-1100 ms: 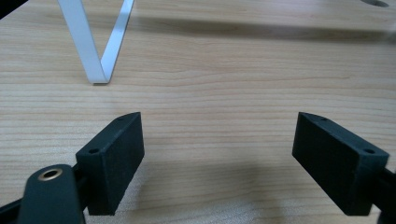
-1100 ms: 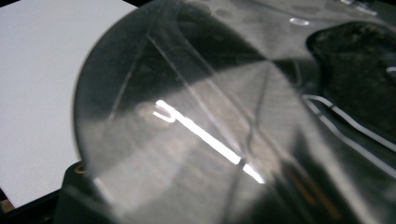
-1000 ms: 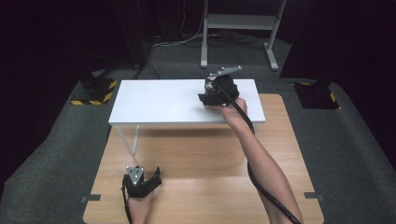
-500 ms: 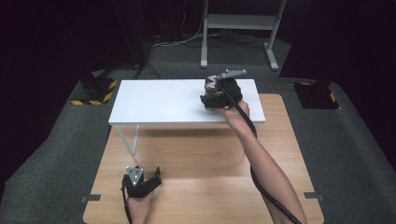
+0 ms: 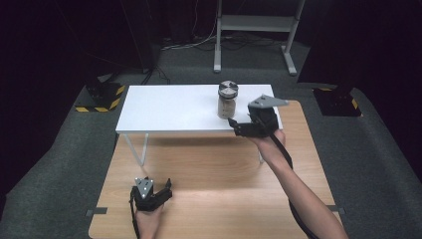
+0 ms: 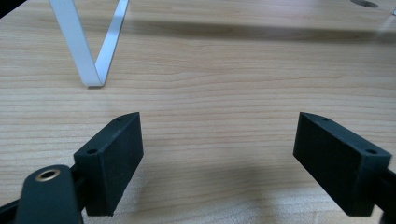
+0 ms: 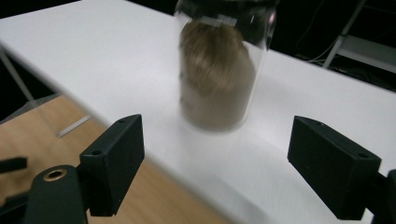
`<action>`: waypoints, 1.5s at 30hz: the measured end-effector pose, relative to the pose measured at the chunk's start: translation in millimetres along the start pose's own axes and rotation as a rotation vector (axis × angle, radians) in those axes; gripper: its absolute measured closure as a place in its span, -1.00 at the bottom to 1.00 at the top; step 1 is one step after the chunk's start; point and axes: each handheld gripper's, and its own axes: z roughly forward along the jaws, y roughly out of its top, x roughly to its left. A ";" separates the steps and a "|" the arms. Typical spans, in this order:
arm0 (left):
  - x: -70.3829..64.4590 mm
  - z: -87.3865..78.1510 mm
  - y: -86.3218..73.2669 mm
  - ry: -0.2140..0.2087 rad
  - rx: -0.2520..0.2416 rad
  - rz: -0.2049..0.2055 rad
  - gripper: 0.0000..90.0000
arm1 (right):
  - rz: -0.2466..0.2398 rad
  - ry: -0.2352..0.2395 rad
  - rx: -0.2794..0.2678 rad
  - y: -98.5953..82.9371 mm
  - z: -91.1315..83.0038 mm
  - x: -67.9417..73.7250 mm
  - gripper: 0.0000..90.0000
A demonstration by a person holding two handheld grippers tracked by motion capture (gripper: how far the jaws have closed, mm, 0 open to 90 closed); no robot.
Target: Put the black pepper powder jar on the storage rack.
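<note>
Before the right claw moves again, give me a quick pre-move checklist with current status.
1. Right claw open: ok, jaws spread wide with nothing between them.
2. Jar free of the claw: ok, it stands beyond the jaws on the white table, apart from them.
3. Jar upright: ok, in the high view its lid faces up.
4. Lid tightly closed: cannot tell.
5. Jar clear of the table's near edge: ok, though it sits fairly close to that edge.
6. Left claw out of the way: ok, open and low over the wooden table, far from the jar.
</note>
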 end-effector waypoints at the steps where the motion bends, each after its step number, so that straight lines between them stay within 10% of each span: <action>1: -0.1 -0.1 -0.1 0.000 0.000 0.000 -0.64 | -0.003 0.009 -0.007 -10.1 -8.2 0.5 -0.59; 9: -0.6 0.0 0.1 0.002 0.002 0.003 -0.65 | -0.045 -0.017 0.029 -113.8 -61.0 14.1 -0.54; 18: -2.6 0.5 1.4 0.013 0.010 -0.001 -0.65 | 0.138 -0.123 0.093 -199.9 -83.4 -3.7 -0.54; 28: -4.9 1.6 4.2 0.030 0.027 -0.005 -0.66 | 0.395 -0.256 0.076 -266.6 -66.9 -31.1 -0.54; 45: -5.2 1.3 3.6 0.032 0.025 -0.007 -0.65 | 0.339 -0.272 0.044 -273.7 -70.9 -9.1 -0.58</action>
